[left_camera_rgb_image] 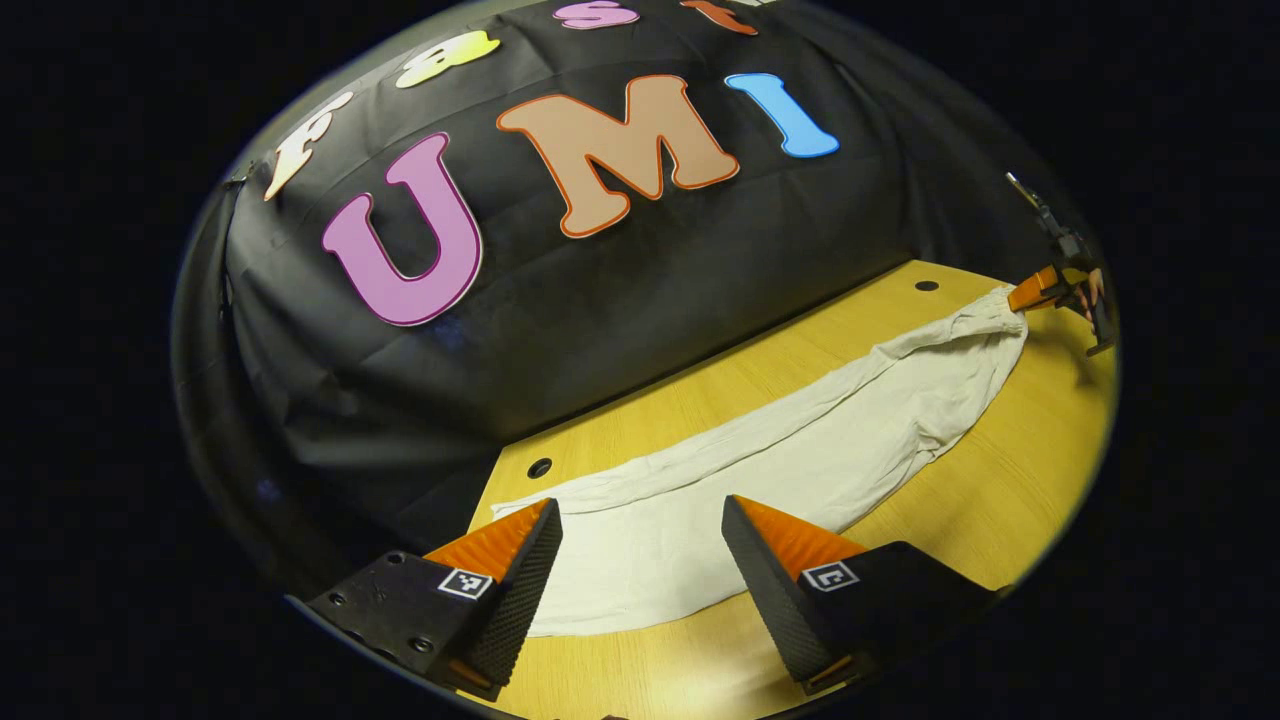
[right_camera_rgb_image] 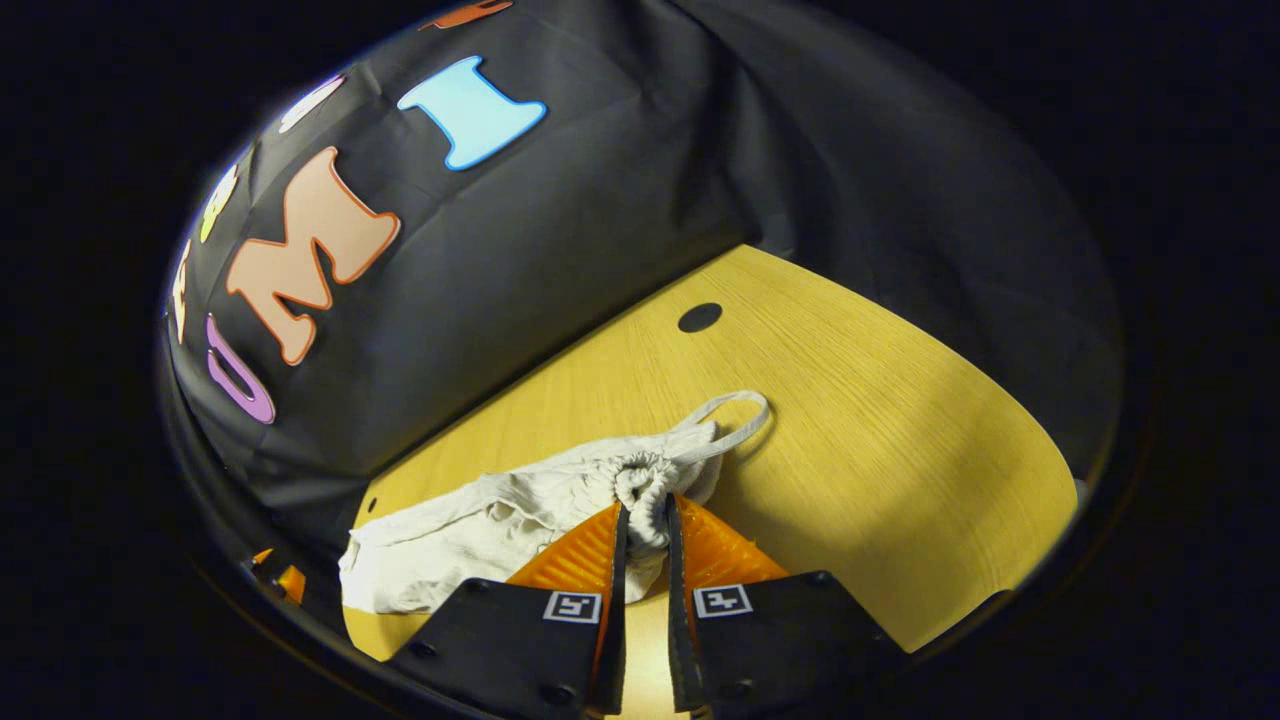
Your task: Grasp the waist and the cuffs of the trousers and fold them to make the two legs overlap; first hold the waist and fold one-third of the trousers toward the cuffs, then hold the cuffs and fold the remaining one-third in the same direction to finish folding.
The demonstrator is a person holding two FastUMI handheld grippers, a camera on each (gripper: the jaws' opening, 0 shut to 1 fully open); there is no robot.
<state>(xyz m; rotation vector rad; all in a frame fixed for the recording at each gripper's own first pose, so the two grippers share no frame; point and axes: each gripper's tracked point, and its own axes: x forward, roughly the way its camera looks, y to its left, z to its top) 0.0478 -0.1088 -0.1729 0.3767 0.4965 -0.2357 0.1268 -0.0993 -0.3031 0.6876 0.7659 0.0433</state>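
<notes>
Table (left_camera_rgb_image: 1010, 470) wooden, trousers (left_camera_rgb_image: 800, 460) stretched flat along it, legs look already overlapped into one long strip. Thirds folds not started, so mostly left to do. Cloth is pale, thin, wrinkled; gathered drawstring waist (right_camera_rgb_image: 640, 480) with a loop of cord (right_camera_rgb_image: 735, 420) lying beside it. Right gripper (right_camera_rgb_image: 643, 525) clenched on the bunched waist. Left gripper (left_camera_rgb_image: 640, 535) spread wide, released, over the cuff end, not gripping.

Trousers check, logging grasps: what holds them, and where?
The right gripper pinches the trousers at the gathered waist; the left gripper is open, holding nothing.
</notes>
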